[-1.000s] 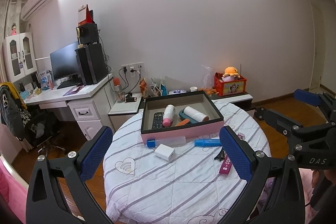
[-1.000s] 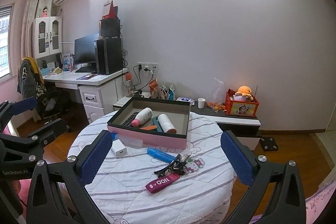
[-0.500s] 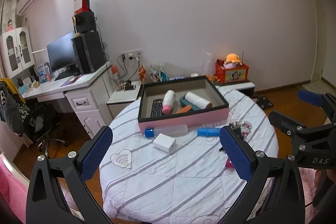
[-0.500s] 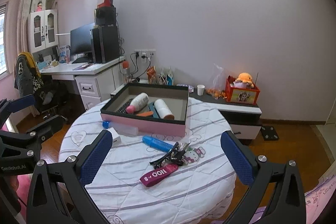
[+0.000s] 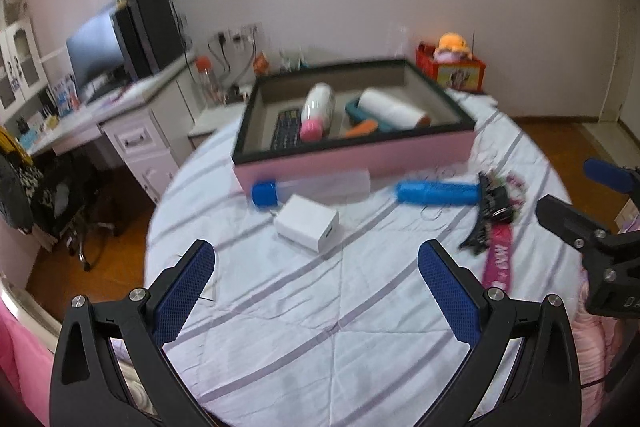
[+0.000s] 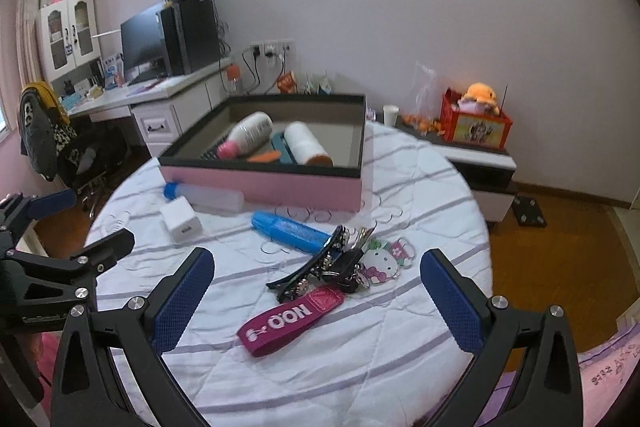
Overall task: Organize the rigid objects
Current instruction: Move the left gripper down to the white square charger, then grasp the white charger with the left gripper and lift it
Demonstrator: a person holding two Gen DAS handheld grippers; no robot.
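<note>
Blue-padded left gripper (image 5: 316, 269) hangs above the near part of the round table (image 5: 320, 339), jaws spread wide with nothing between them. Left wrist view is motion-blurred. White charger block (image 5: 308, 221) lies just ahead of the jaws; behind it a clear tube with a blue cap (image 5: 308, 187) lies against the front wall of the pink box (image 5: 352, 157). Blue tube (image 5: 438, 193) lies to the right, its far end touching a dark hair clip (image 5: 480, 223) and a key bunch too blurred to sort out. Magenta strap (image 5: 498, 259) partly runs behind the right fingertip. Inside the box: white bottle with pink cap (image 5: 316, 117), white roll (image 5: 392, 111), orange piece, teal item mostly covered, keypad half hidden. Right wrist view: right gripper (image 6: 316, 273) also wide apart, holding nothing, over the magenta strap (image 6: 290, 319), keys (image 6: 344, 267) and cartoon charm (image 6: 384, 261). Box (image 6: 276, 183) sits well behind; the tube's far end is cut off by the charger (image 6: 181, 219).
</note>
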